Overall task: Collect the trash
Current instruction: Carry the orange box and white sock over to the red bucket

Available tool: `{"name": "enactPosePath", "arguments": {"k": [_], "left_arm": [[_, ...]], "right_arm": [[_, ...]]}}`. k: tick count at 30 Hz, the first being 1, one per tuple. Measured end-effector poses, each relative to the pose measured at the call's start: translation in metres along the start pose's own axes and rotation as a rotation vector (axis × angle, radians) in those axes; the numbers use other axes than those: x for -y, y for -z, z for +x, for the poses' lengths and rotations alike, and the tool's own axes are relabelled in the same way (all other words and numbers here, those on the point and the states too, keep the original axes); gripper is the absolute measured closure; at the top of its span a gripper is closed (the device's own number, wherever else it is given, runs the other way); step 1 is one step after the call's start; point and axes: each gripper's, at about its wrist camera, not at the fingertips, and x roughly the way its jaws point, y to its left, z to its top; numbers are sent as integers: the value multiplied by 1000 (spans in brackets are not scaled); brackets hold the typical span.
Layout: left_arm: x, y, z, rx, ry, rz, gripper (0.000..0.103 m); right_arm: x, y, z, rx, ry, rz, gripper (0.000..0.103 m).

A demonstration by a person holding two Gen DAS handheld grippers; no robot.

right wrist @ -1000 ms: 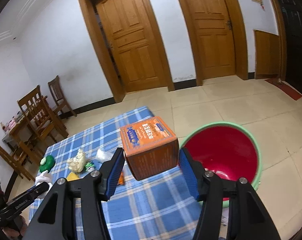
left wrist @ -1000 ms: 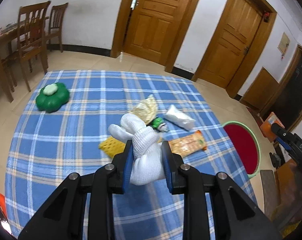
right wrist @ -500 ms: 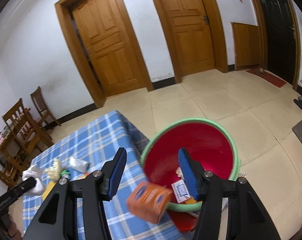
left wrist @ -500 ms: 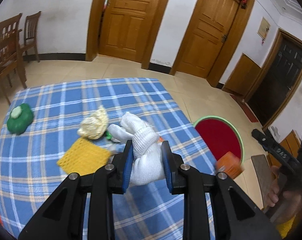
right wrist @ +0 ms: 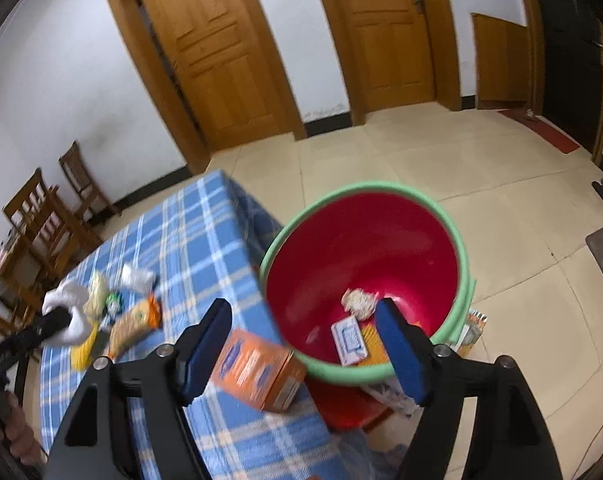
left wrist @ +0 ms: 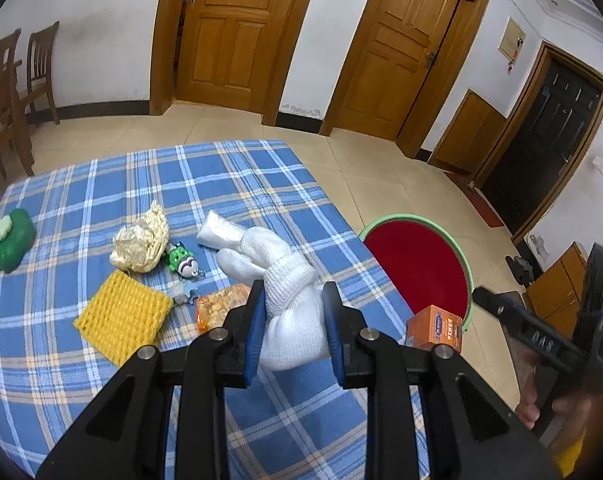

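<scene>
Clutter covers the blue plaid cloth surface: yellow mesh pad, crumpled cream wrapper, green toy. Left hand-held gripper clamps a white knotted sock. Right hand-held gripper gapes wide above an orange cardboard box beside the red, green-rimmed bucket.

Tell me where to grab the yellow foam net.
Pinch the yellow foam net at its near-left edge, coming low from the near side. It lies flat on the tablecloth, that edge is free, while its far-right corner crowds the toy and orange snack packet.
</scene>
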Motion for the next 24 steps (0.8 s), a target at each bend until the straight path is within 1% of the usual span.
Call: {"name": "enactPosePath", "arguments": {"k": [2, 9, 11, 15, 21, 22, 24], "left_arm": [[0, 2, 0, -3, 0, -4, 76], [-6, 6, -9, 11, -8, -19, 76], [-8, 6, -10, 12, -10, -24, 76], [-10, 7, -10, 9, -8, -30, 76], [-9, 7, -9, 8, -6, -26, 76], [-9, 7, -8, 8, -6, -26, 76], [-9, 7, -8, 7, -6, -27, 76]], "right_arm": [[-5, 7, 5, -20, -3, -20, 17], [-16, 23, 26, -80, 13, -64, 17], [-18, 25, 28, -78, -3, -60, 17], [-25, 27, 28, -72, -3, -89, 17], [-31, 32, 36, -98, -16, -118, 17], [-32, 33, 37, -99, -11, -123, 18], [-33, 35, 40, -103, -3, -131, 33]]}}
